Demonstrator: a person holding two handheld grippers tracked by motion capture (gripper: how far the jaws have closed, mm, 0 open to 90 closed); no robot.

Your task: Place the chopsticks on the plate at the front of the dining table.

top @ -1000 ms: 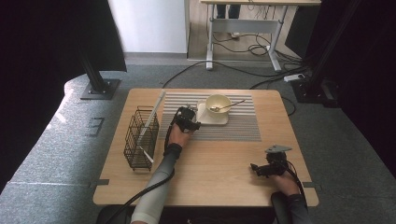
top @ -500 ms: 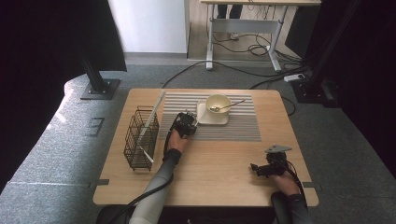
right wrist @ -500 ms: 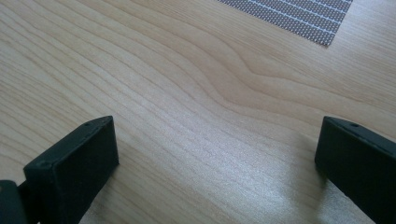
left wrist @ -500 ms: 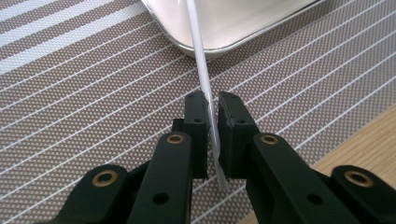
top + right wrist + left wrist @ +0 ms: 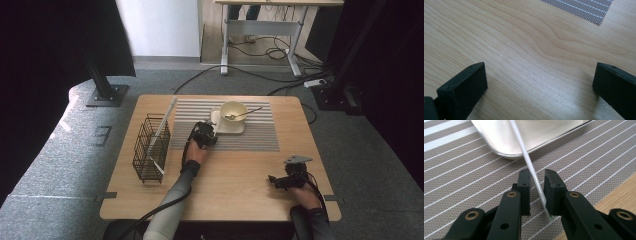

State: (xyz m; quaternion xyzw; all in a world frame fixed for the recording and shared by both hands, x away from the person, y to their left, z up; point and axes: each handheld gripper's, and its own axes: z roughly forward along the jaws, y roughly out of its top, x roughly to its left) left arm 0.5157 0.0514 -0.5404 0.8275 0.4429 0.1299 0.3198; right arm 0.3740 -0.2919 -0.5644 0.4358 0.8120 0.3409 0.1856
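My left gripper is at the near left corner of a square white plate on the striped mat. In the left gripper view a thin white stick slants down from the plate and runs between the jaws of that gripper. The jaws have just been opening, and a small gap shows on either side of the stick. A cream bowl with a spoon stands on the plate. My right gripper rests at the near right of the table, open over bare wood.
A black wire rack stands at the table's left, with a long white strip leaning on it. Cables and a desk frame lie on the floor beyond the far edge. Bare wood lies between the two hands.
The left gripper has shifted slightly toward the near side beside the plate's corner. The right gripper has not moved.
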